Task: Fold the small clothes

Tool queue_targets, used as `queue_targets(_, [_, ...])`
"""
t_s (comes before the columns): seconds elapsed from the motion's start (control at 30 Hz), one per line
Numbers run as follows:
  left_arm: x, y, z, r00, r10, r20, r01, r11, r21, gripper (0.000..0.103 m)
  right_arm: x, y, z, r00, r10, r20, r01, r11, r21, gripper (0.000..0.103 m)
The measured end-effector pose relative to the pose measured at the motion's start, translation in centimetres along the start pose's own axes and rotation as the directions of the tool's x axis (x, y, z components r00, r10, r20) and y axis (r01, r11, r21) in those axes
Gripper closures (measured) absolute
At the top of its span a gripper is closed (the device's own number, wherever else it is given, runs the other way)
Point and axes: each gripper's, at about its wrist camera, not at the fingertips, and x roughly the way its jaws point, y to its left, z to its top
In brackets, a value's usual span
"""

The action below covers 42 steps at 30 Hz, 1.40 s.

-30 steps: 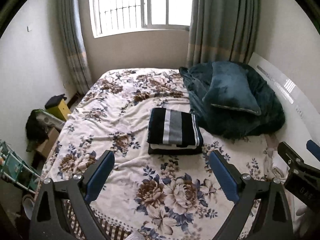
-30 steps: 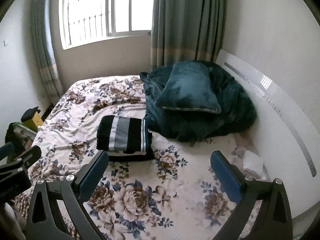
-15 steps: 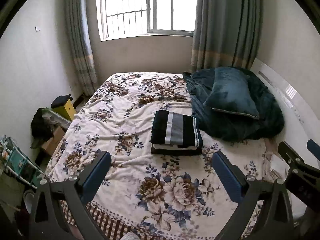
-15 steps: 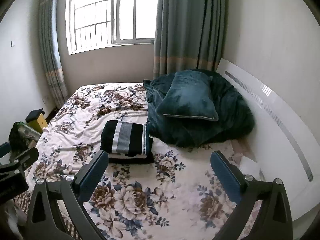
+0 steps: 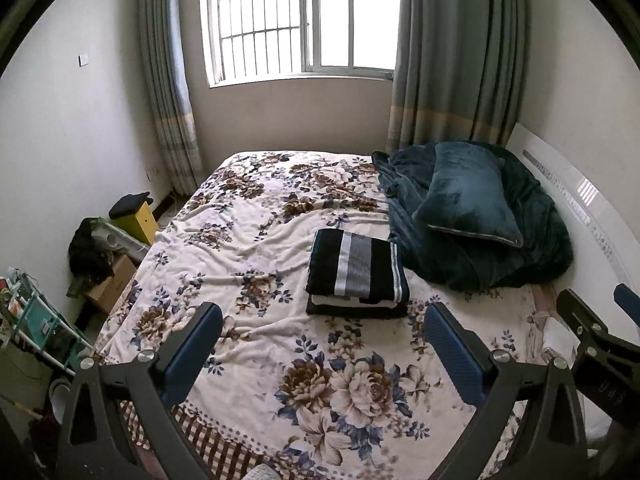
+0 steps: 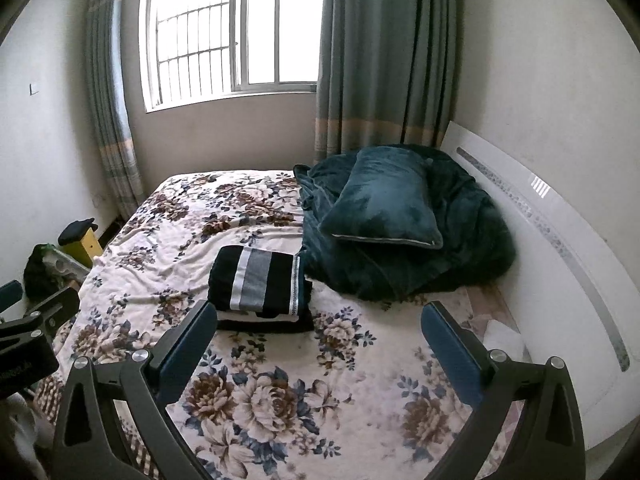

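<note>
Both grippers hung above the near end of the bed, nothing in them. Left gripper [image 5: 324,340] had its jaws spread wide; right gripper [image 6: 320,340] same. The folded striped garment [image 5: 356,266] sat on top of a small stack of folded clothes [image 5: 356,308] mid-bed on the floral blanket [image 5: 248,240], just beside the dark teal comforter [image 5: 472,256] and its pillow [image 5: 466,200].

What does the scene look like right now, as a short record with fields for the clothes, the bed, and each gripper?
clothes: folded clothes stacked in a pile, striped piece on top
bed: flowered blanket under the pile; green pillow on a green quilt beside it
left gripper: open, empty, above the bed
right gripper: open, empty, above the bed
contact: neither touches the clothes
</note>
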Motion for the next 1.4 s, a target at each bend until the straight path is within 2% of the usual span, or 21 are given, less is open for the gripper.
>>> queue_targets(1.1, [-0.7, 0.1, -0.4, 1.0, 0.021, -0.016, -0.021, 1.0, -0.006, 0.0, 0.4, 0.7, 0.0, 0.999, 0.031, -0.009, -0.031, 1.0, -0.003, 0.0])
queue_targets(1.4, [-0.6, 0.0, -0.3, 1.0, 0.022, -0.015, -0.022, 1.0, -0.001, 0.0, 0.2, 2.1, -0.6, 0.999, 0.042, -0.013, -0.042, 0.999, -0.009, 0.0])
